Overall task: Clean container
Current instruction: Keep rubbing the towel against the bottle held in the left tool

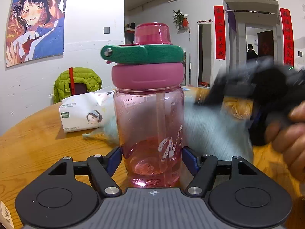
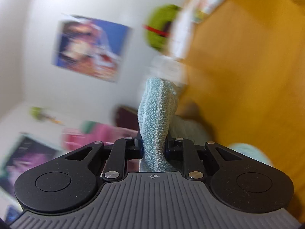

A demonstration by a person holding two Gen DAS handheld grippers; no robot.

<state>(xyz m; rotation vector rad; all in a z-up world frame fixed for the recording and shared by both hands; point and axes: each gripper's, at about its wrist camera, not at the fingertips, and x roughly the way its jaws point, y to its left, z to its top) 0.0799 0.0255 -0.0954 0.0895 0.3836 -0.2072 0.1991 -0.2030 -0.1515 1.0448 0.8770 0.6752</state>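
On the round wooden table (image 1: 38,143) our left gripper (image 1: 152,158) clamps the lower body of the pink bottle (image 1: 150,126), its blue pads pressed to either side, and the bottle stands upright with its lid (image 1: 147,76) and green strap (image 1: 142,54) on top. Water drops cling inside the wall and a straw runs down the middle. Our right gripper (image 2: 153,148) is closed tight on a fold of the blue cloth (image 2: 158,114); in the left view that cloth is a blur against the bottle's right side, and the right view is smeared as well, so we judge the wiping stroke to be under way on the outside of the bottle. A tissue pack (image 1: 83,112) lies behind the bottle, and a green jacket (image 1: 76,82) hangs over a chair beyond the table. Next we would need to keep the left grip firm so the bottle does not twist or tip, then carry the cloth around the wall and up toward the lid, pressing lightly enough that the cloth stays pinched. How much of the surface is already wiped we cannot tell.
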